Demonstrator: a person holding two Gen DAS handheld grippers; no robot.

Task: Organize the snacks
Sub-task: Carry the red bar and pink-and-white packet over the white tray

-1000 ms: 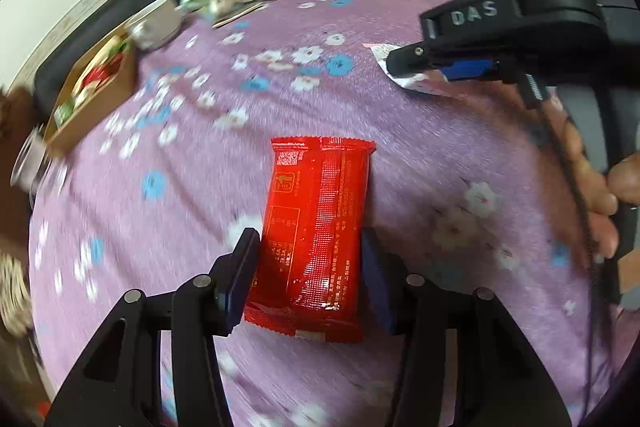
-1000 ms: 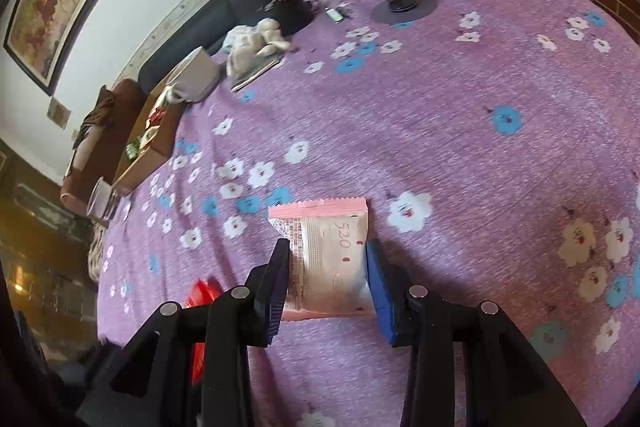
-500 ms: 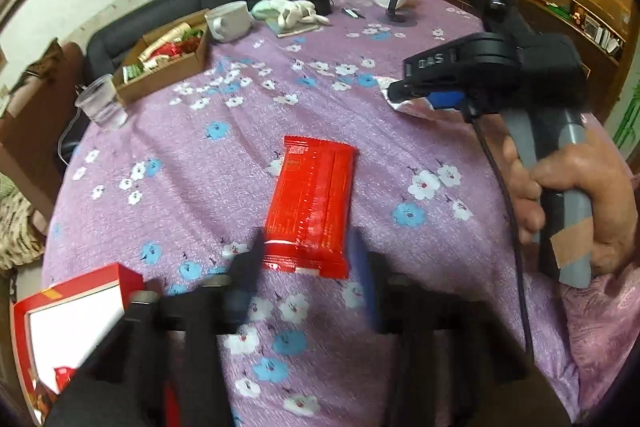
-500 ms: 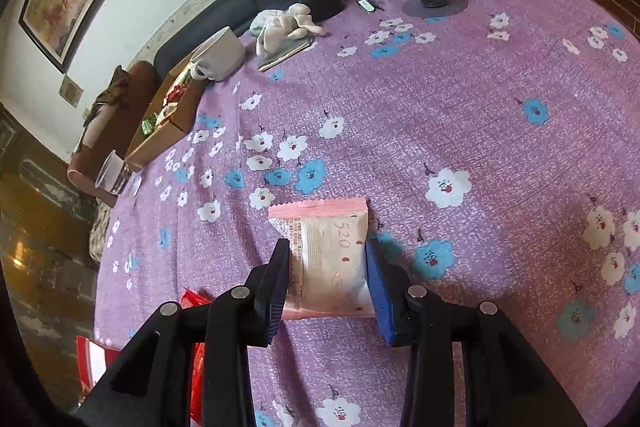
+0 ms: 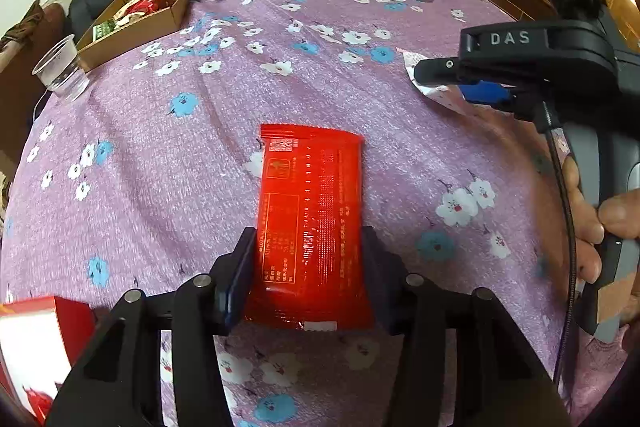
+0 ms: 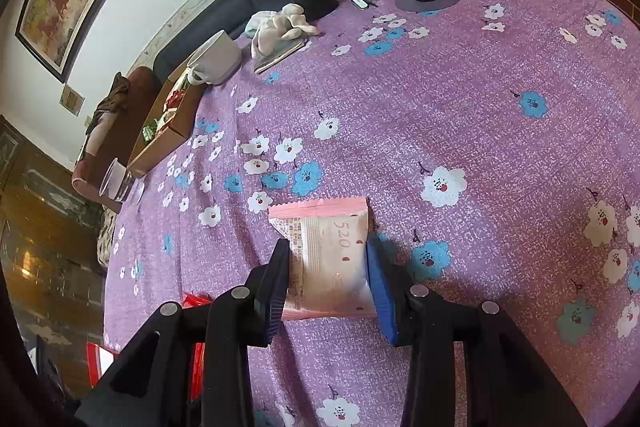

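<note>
Left wrist view: the left gripper (image 5: 308, 263) has its fingers pinching the red snack packet (image 5: 310, 223) above the bench (image 5: 180, 167); a red box (image 5: 36, 339) is cut off at the frame edge. Right wrist view: the right gripper (image 6: 328, 275) clamps the pink snack packet (image 6: 332, 259) (its lower edge is hidden).

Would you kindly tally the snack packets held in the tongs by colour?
Red foil snack packet, in the left tongs: 1
Pink-and-white plastic snack packet, in the right tongs: 1
Total: 2
</note>
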